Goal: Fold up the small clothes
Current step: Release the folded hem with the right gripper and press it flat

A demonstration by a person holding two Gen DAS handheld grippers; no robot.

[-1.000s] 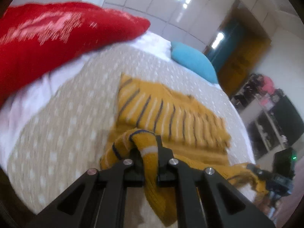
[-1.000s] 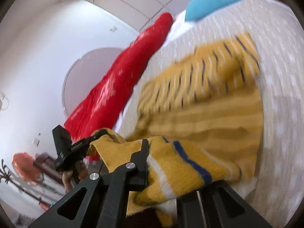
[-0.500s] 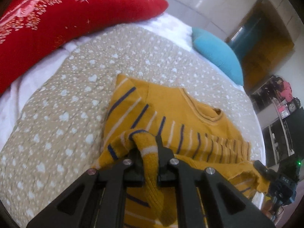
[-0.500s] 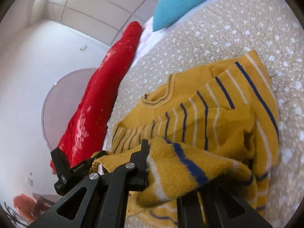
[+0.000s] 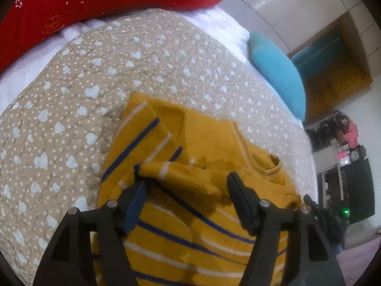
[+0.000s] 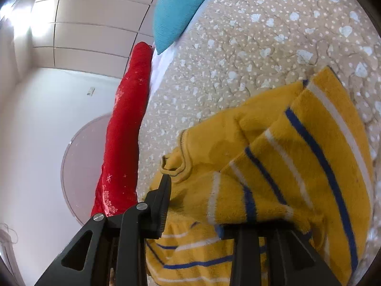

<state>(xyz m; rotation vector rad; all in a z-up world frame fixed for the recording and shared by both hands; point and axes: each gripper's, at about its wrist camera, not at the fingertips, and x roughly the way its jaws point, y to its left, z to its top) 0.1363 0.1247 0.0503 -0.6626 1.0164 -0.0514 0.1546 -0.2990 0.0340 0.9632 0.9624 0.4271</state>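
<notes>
A small mustard-yellow sweater [image 5: 209, 166] with navy and white stripes lies folded over on a beige heart-print quilt [image 5: 100, 66]. My left gripper [image 5: 188, 202] is open, its fingers spread on either side of the folded hem, which drapes loosely between them. In the right wrist view the same sweater [image 6: 285, 166] lies bunched on the quilt [image 6: 250, 54]. My right gripper [image 6: 197, 209] is open; the fabric lies over its right finger and its left finger stands clear.
A red blanket [image 5: 95, 2] lies along the far side of the bed, also in the right wrist view [image 6: 123, 131]. A blue pillow [image 5: 278, 76] sits at the head of the bed. Shelves and furniture stand beyond the right edge.
Both grippers carried the hem forward over the sweater body, then opened. The fabric they pinched now lies loose on the sweater.
</notes>
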